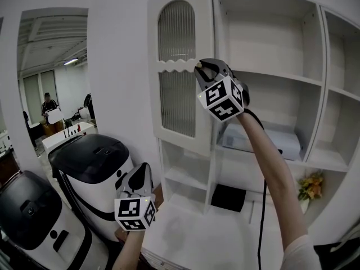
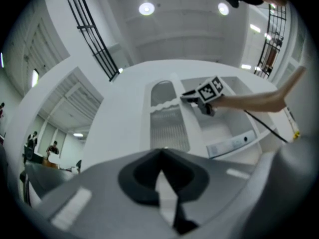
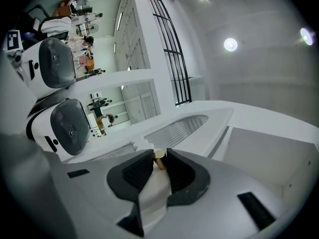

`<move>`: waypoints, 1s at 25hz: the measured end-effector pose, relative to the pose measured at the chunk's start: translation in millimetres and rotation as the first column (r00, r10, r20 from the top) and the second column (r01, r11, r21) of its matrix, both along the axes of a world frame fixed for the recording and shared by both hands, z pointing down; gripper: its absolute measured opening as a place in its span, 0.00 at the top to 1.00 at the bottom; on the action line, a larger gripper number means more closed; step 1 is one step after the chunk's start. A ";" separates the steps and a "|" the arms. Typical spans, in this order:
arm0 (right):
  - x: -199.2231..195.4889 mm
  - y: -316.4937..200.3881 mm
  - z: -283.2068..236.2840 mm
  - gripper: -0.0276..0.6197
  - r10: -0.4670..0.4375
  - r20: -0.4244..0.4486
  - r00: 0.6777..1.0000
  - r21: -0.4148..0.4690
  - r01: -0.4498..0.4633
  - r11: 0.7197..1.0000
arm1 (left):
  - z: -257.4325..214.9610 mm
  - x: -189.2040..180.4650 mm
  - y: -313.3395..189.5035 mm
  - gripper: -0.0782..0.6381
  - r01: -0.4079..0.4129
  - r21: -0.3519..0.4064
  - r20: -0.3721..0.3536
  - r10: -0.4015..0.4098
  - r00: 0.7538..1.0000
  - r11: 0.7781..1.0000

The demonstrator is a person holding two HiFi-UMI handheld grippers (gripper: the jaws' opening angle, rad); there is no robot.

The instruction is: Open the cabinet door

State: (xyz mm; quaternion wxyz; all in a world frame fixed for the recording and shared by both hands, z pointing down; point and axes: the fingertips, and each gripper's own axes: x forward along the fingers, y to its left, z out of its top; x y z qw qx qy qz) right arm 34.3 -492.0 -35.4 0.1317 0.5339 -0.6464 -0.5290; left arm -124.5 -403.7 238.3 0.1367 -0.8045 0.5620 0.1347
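Note:
The white cabinet door (image 1: pixel 177 72) has ribbed glass panes and an arched top, and it stands swung out from the cabinet (image 1: pixel 270 49). My right gripper (image 1: pixel 199 67) is raised at the door's right edge, at mid height. In the right gripper view its jaws (image 3: pixel 158 156) close round a small gold knob (image 3: pixel 159 159) on the door (image 3: pixel 174 128). My left gripper (image 1: pixel 143 172) hangs low at the lower left, away from the door. Its jaws (image 2: pixel 160 152) are shut and empty. The left gripper view also shows the door (image 2: pixel 167 123) and the right gripper (image 2: pixel 186 97) up on it.
Two black-and-white domed appliances (image 1: pixel 93 162) (image 1: pixel 28 212) stand at the lower left, close to my left gripper. The open shelves hold a white box (image 1: pixel 264 139), a black pad (image 1: pixel 229 197) and flowers (image 1: pixel 311 185). People show in an opening at the far left (image 1: pixel 50 111).

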 end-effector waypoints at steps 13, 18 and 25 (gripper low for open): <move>-31.7 24.7 -4.0 0.85 -0.139 0.020 0.990 0.009 0.139 0.990 | -10.3 1.8 16.5 0.88 0.003 0.027 0.009 -0.004 1.000 1.000; -38.4 32.0 -4.4 0.85 -0.157 0.006 0.988 0.013 0.157 0.987 | -13.7 -2.4 20.9 0.88 0.019 0.037 0.005 -0.019 1.000 0.999; -52.8 42.3 -4.3 0.85 -0.179 0.002 0.984 0.015 0.179 0.984 | -18.0 1.9 28.0 0.88 0.017 0.047 0.009 -0.018 1.000 0.999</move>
